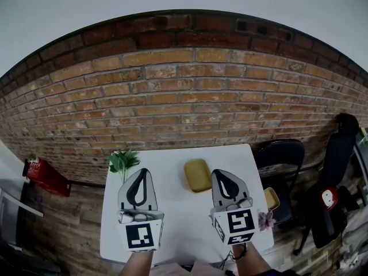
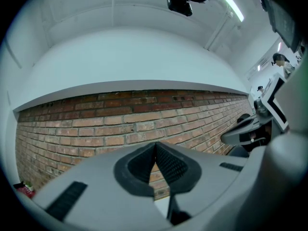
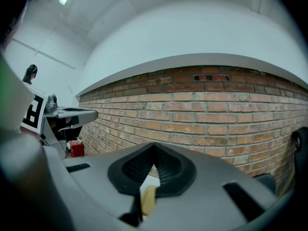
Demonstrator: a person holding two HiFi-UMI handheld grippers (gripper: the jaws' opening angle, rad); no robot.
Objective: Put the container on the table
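A flat yellow container (image 1: 197,175) lies on the white table (image 1: 172,223), toward its far side and right of centre. My left gripper (image 1: 139,180) hovers over the table's left half, shut, with nothing between its jaws. My right gripper (image 1: 222,178) hangs just to the right of the container, also shut and empty. In the left gripper view the left gripper (image 2: 155,147) points at the brick wall. Beneath the tips of the right gripper (image 3: 154,149), the right gripper view shows a sliver of the yellow container (image 3: 148,199).
A small green plant (image 1: 124,160) stands at the table's far left corner. A black chair (image 1: 280,154) is to the right, with a yellowish item (image 1: 271,199) and a pink flower (image 1: 266,220) beside the table's right edge. A red object (image 1: 47,177) lies on the floor at left. A brick wall (image 1: 184,102) stands behind.
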